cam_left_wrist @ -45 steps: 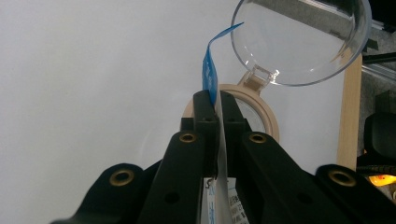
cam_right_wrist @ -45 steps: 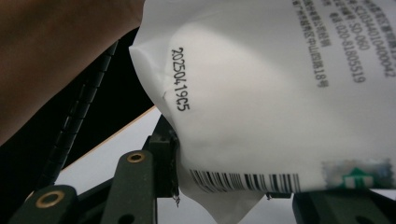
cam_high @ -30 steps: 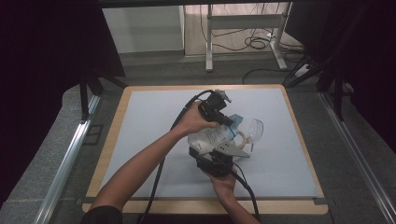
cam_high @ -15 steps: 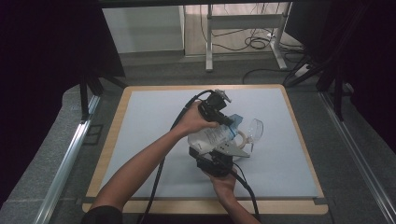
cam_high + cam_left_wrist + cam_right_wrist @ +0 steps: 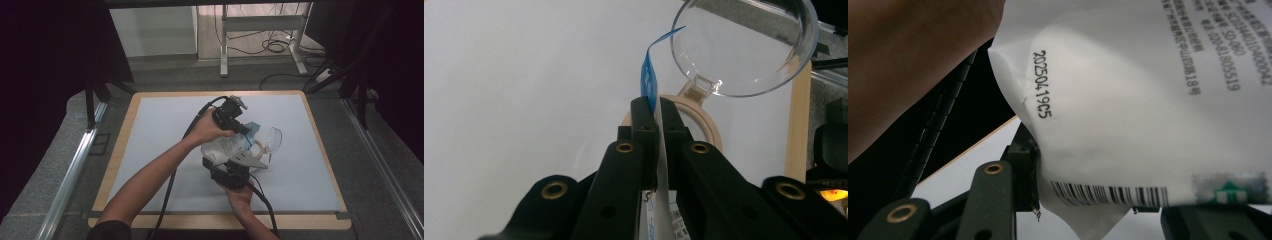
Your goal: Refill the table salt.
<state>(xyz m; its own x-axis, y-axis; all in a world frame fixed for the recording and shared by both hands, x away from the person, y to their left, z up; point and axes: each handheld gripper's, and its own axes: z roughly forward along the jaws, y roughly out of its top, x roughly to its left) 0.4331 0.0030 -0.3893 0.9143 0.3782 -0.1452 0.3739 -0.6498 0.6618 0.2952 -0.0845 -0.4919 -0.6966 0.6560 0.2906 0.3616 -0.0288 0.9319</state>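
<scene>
A white plastic bag (image 5: 225,146) with printed text and a barcode hangs over the mat between both grippers. My left gripper (image 5: 246,131) is shut on the bag's blue top strip (image 5: 648,82), its jaws pinched flat on the sheet in the left gripper view (image 5: 654,107). My right gripper (image 5: 231,167) holds the bag's bottom end from the near side. In the right gripper view the bag (image 5: 1138,115) bulges between that gripper's jaws (image 5: 1098,212). Just beyond the bag lies a round container with a beige rim (image 5: 706,125) and a hinged clear lid (image 5: 273,138) flipped open.
A white mat (image 5: 150,130) covers a wooden-edged board (image 5: 117,145). Black cables trail from both grippers toward the near edge. Dark frames and metal rails flank the board, and desk legs with cables on the floor stand beyond the far edge.
</scene>
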